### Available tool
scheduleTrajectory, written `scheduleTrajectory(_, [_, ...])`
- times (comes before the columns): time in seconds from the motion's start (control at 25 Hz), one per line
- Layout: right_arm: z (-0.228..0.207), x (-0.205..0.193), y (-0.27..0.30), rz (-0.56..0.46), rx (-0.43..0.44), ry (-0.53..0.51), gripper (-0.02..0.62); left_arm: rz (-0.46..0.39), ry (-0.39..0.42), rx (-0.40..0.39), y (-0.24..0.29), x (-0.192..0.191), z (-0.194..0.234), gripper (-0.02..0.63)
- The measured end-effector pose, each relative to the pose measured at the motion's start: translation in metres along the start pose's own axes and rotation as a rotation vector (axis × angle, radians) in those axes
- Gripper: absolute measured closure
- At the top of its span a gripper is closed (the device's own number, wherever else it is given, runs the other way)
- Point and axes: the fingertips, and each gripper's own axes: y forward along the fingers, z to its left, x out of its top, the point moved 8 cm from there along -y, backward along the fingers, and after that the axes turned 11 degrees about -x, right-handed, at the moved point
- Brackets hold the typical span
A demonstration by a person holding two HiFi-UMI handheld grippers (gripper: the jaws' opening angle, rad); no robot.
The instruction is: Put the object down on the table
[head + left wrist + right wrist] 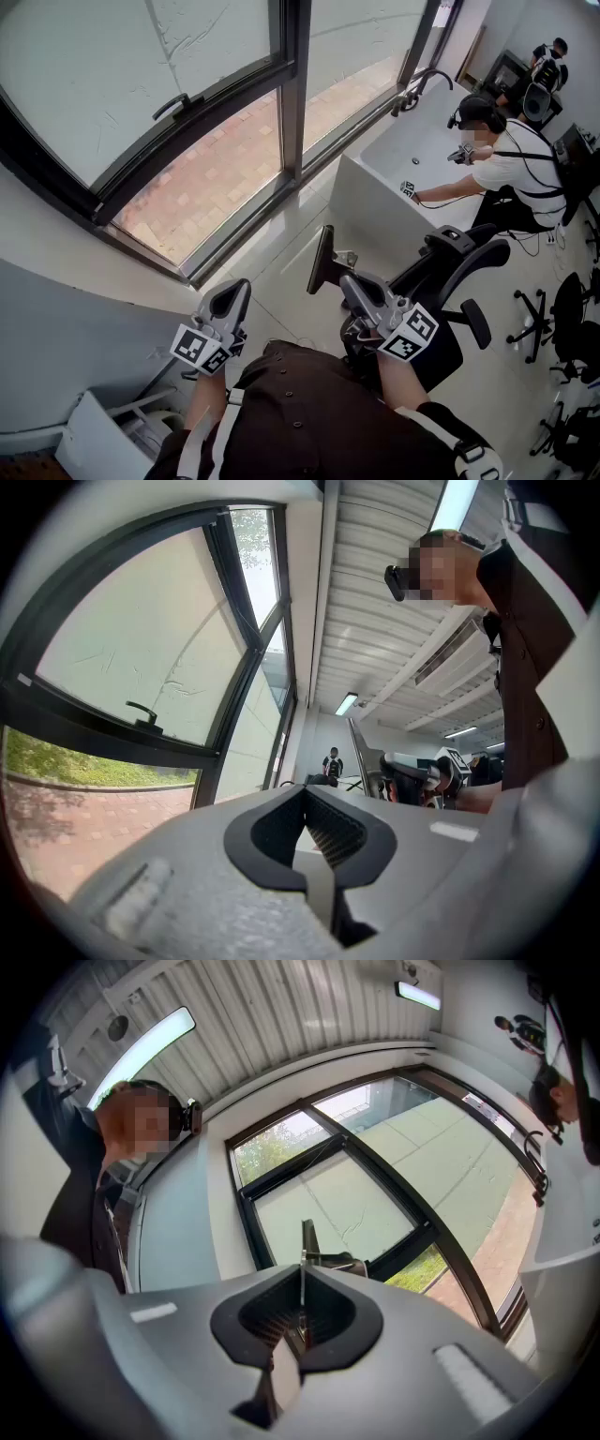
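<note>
A thin dark flat object [321, 260] with a small metal piece on its side sticks up from my right gripper [345, 279], which is shut on its lower end. In the right gripper view the flat object [303, 1241] shows edge-on as a narrow blade rising between the closed jaws of the right gripper [302, 1283], against the window. My left gripper [234, 292] is held low at the left, near the person's lap, jaws shut with nothing between them; the left gripper [305, 799] points toward the window. The white table [375, 183] stands ahead to the right, apart from both grippers.
A large dark-framed window [187, 122] fills the left and middle. A black office chair [450, 272] stands just right of my right gripper. Another person [511, 164] sits at the white table's far side, near a faucet [422, 80]. A white box [94, 436] sits at lower left.
</note>
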Motion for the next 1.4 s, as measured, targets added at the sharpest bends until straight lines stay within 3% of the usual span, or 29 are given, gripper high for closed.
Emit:
scheduleTrajectory(0.28, [-0.006,0.003,-0.01,0.016,0.075,0.028,0.586,0.005,0.022,0.049,0.005,-0.001,-0.024,0.605])
scheduleTrajectory(0.56, [-0.003,-0.005,-0.007,0.073,0.181,0.065,0.586,0.01,0.032,0.176,-0.024,-0.005,-0.05,0.606])
scheduleTrajectory(0.76, [0.002,-0.012,-0.008,0.085,0.183,0.079,0.586,-0.002,0.026,0.219,-0.045,-0.007,-0.059,0.606])
scheduleTrajectory(0.96, [0.017,-0.016,-0.012,0.078,0.178,0.056,0.586,-0.021,0.039,0.199,-0.057,-0.003,-0.065,0.605])
scheduleTrajectory(1.16, [0.044,-0.029,-0.018,0.065,0.163,0.058,0.586,-0.035,0.059,0.18,-0.087,0.003,-0.076,0.606])
scheduleTrajectory(1.4, [0.087,-0.057,-0.019,0.061,0.165,0.088,0.586,-0.039,0.077,0.214,-0.141,0.017,-0.086,0.605])
